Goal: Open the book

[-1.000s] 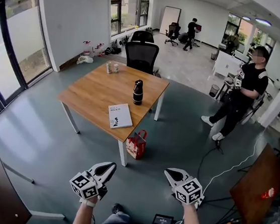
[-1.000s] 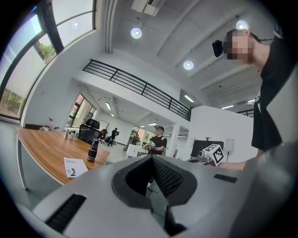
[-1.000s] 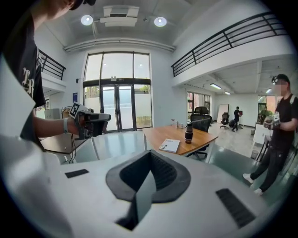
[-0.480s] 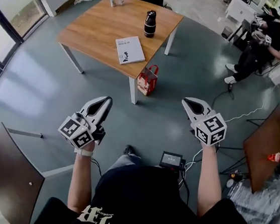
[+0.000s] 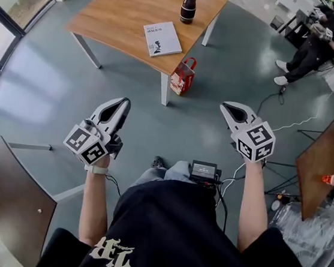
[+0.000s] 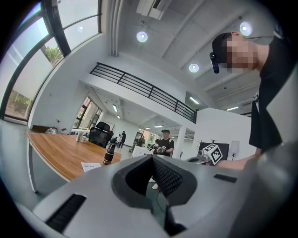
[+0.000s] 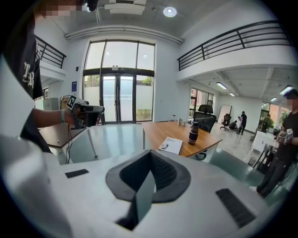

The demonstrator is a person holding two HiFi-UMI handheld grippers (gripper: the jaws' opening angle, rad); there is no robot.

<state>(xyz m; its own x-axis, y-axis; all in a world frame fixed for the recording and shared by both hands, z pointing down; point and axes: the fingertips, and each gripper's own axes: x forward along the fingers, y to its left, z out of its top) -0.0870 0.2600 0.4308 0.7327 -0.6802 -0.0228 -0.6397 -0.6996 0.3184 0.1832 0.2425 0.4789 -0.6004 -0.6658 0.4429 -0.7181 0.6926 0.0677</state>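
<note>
Across the room, well apart from both grippers: wood table (image 5: 109, 14) with the book (image 5: 162, 38) on it. Book is closed, flat, cover up, close to the table's near edge and just inboard of the corner leg. Black bottle (image 5: 188, 6) stands upright further back on the same top, clear of the book. Red bag (image 5: 183, 76) sits on the floor, right against that corner leg, below the book's edge.

Left gripper (image 5: 122, 101): held low in front of me over bare floor, pointing roughly toward the table. Fingers together, nothing between them; left gripper view shows only the seam and the room beyond.

Right gripper (image 5: 226, 107): same height, same story. Fingers closed on nothing, tip aimed toward the table; right gripper view has book and bottle small, past the tip.

Grippers are well apart from each other, one either side of my knees. Small screen unit (image 5: 203, 171) sits at my lap with cables running off to the right.

Person (image 5: 323, 40) seated at far right, holding a pair of grippers too. Dark tabletop (image 5: 317, 166) to my right carries a small orange item (image 5: 329, 179); can't tell what it is.
</note>
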